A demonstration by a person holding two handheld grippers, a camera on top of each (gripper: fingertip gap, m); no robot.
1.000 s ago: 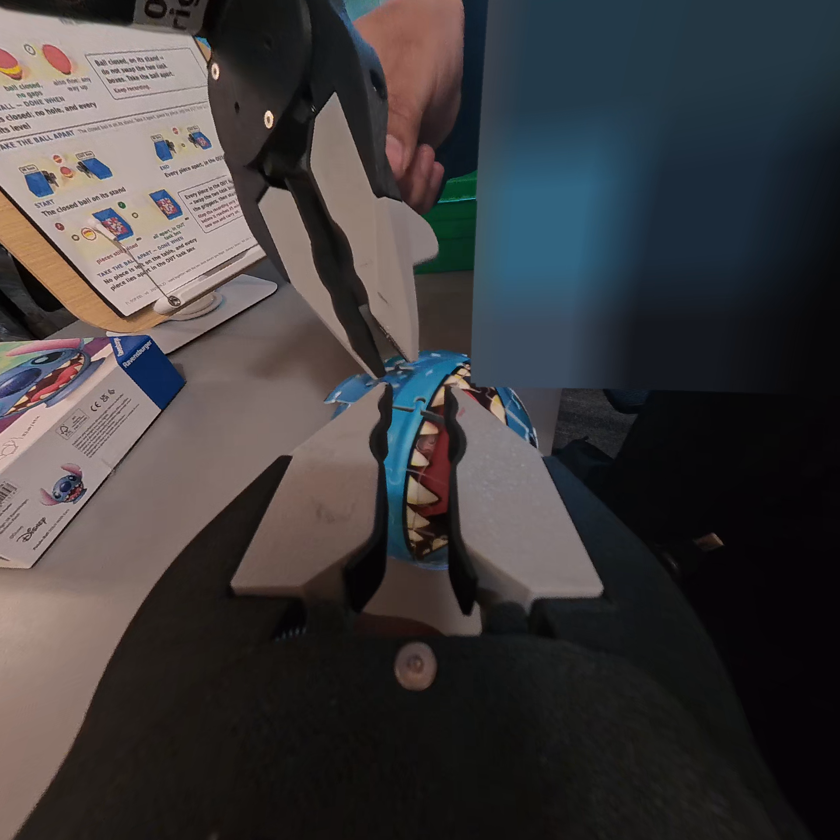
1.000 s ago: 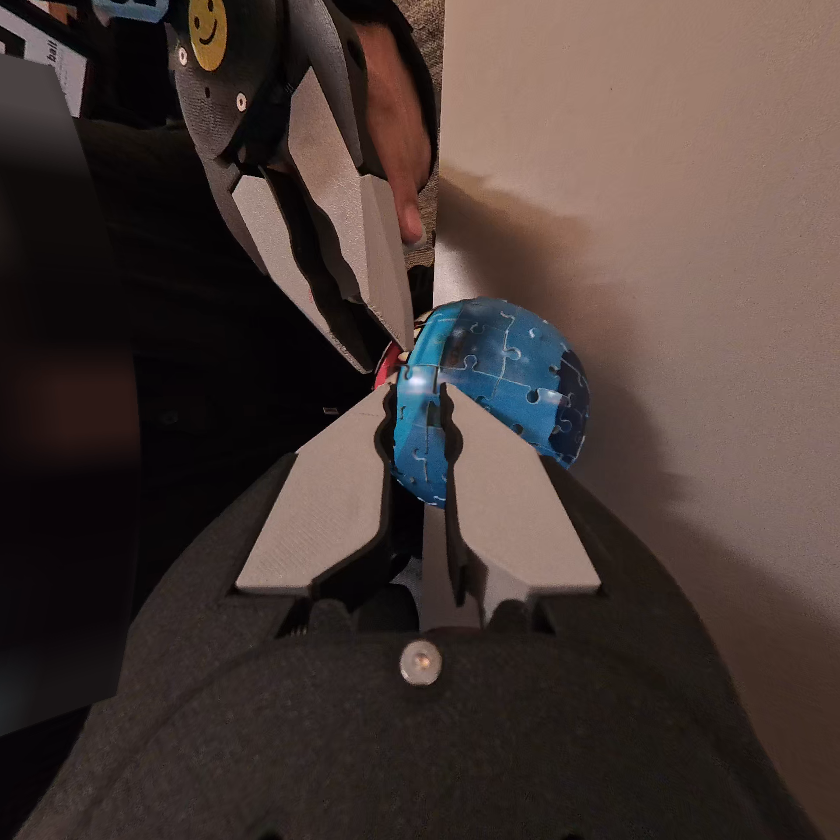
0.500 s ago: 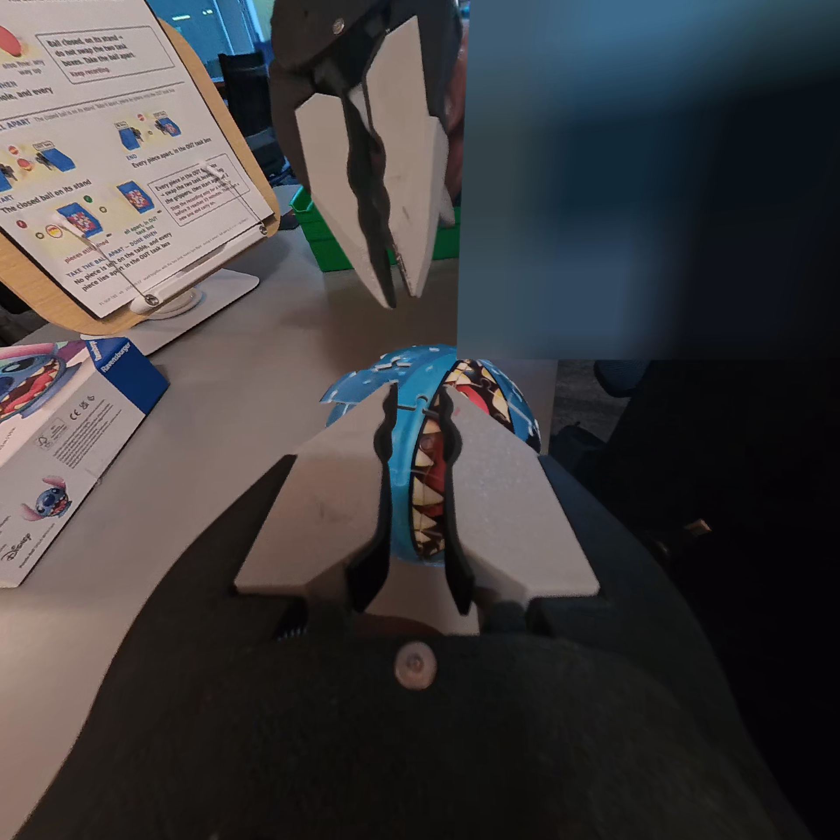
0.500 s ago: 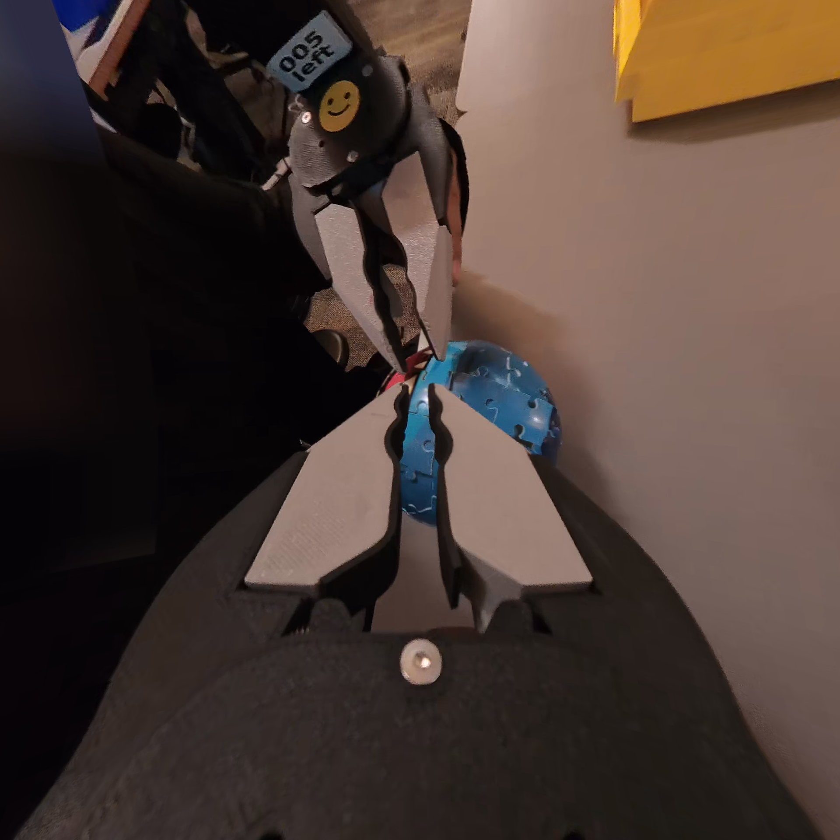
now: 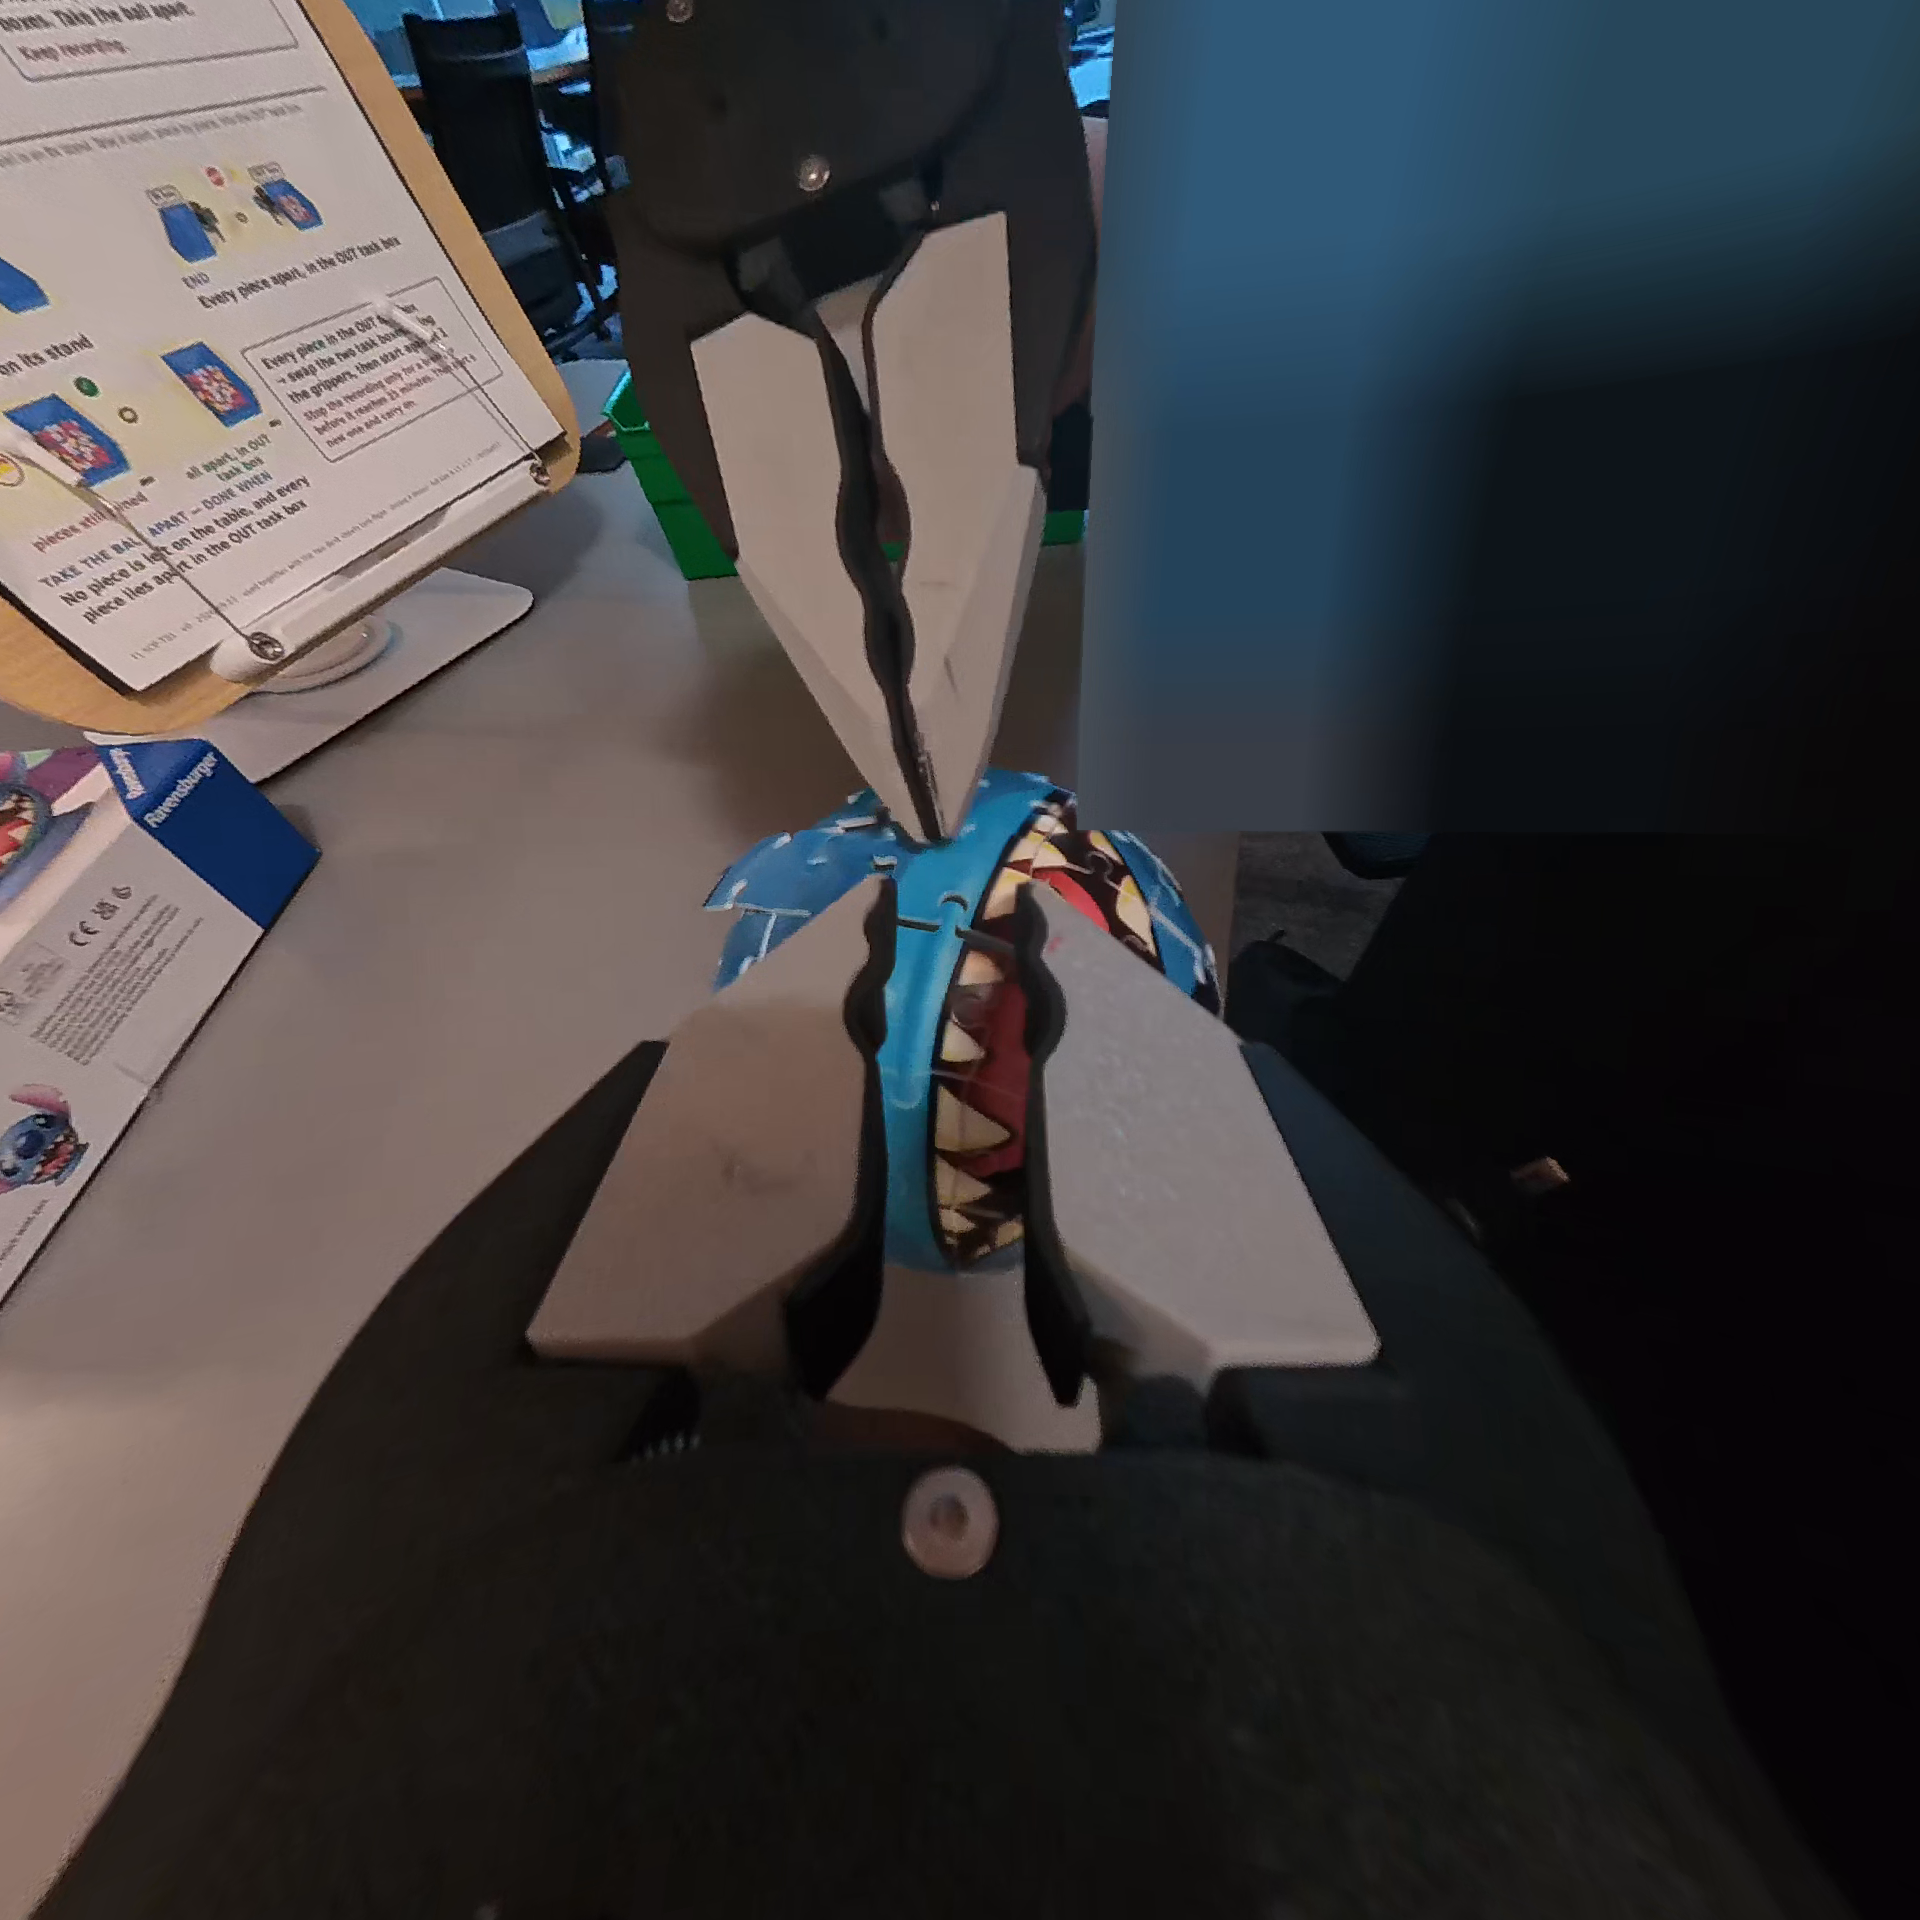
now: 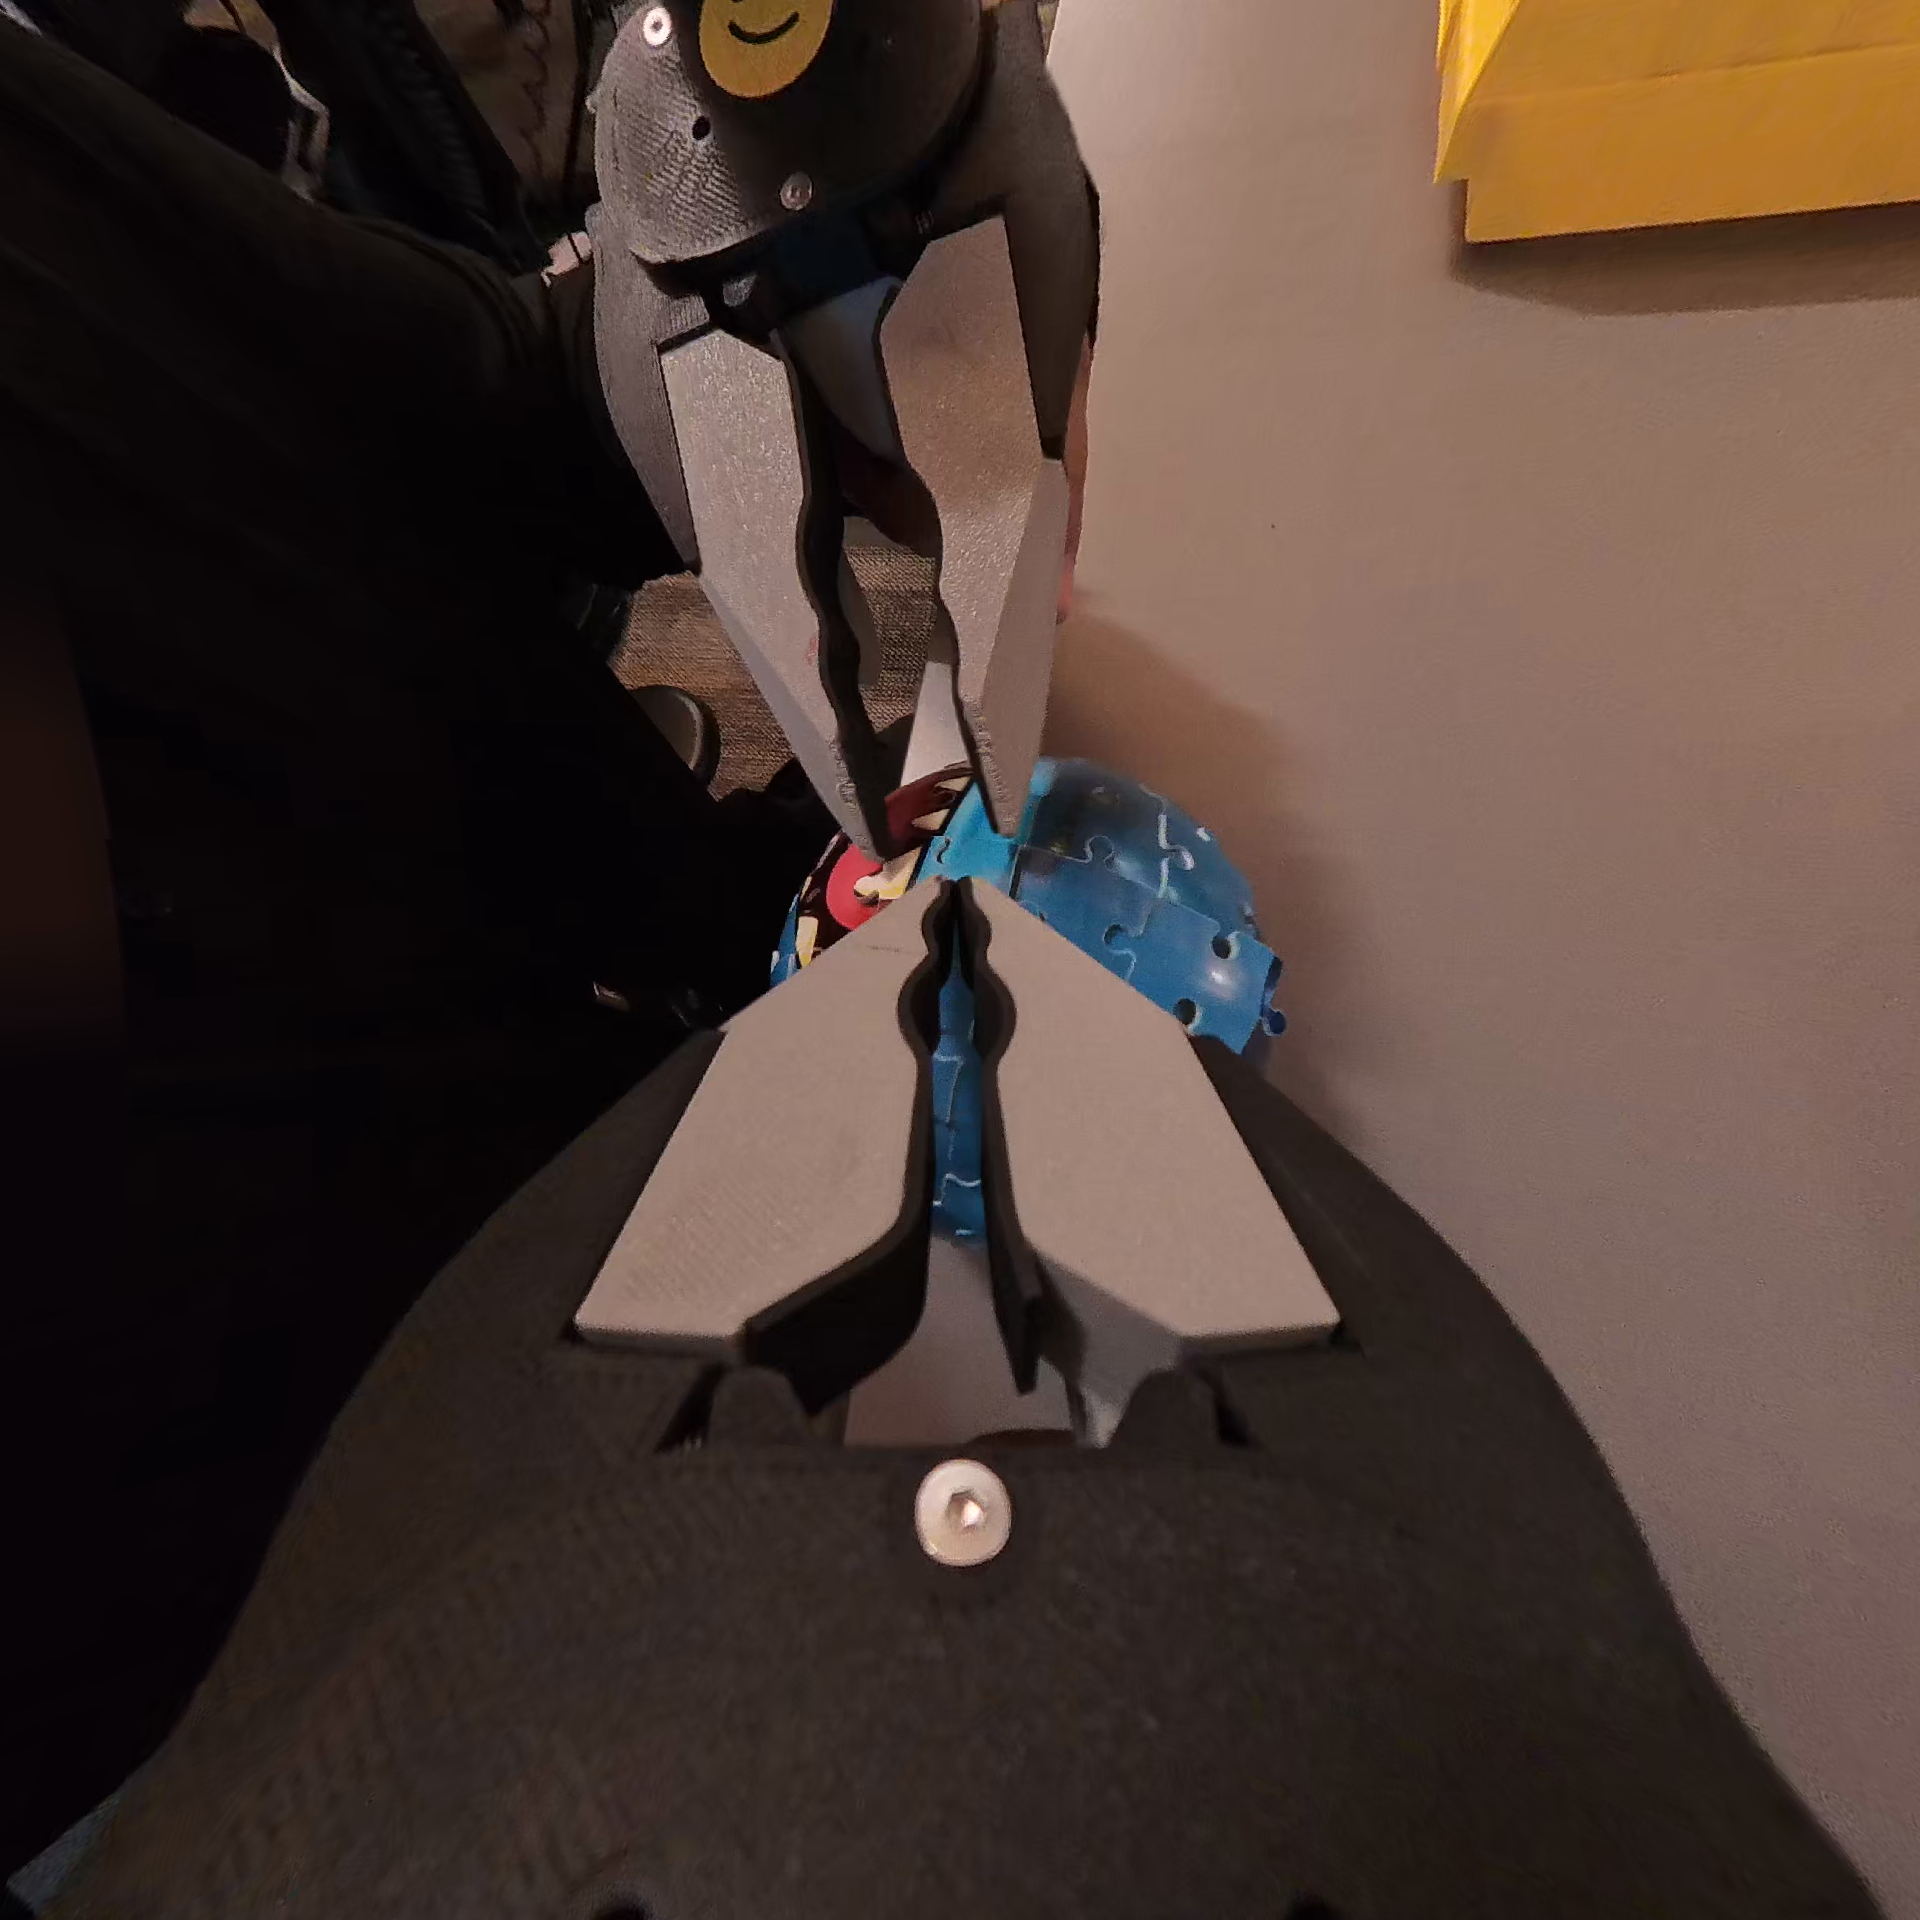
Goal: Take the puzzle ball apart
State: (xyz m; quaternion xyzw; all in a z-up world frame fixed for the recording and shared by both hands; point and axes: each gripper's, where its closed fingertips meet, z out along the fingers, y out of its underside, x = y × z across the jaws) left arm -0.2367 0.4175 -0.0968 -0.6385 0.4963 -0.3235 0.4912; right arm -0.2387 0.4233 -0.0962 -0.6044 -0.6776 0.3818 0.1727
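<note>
At worktop [image 5: 468,935] edge: left claw [image 5: 951,904] grips blue puzzle ball [image 5: 909,1091] across its band; right claw [image 6: 951,888] clenched, tips touching the ball's top seam

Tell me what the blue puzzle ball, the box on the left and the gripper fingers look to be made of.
Puzzle ball: glossy curved interlocking pieces, likely rigid plastic; highlights show and one piece edge lifts stiffly. Box: printed cardboard, matte, with folded edges. Left gripper fingers: grey, finely grained faces, probably 3D-printed plastic, with black wavy pads that look rubbery.
</note>
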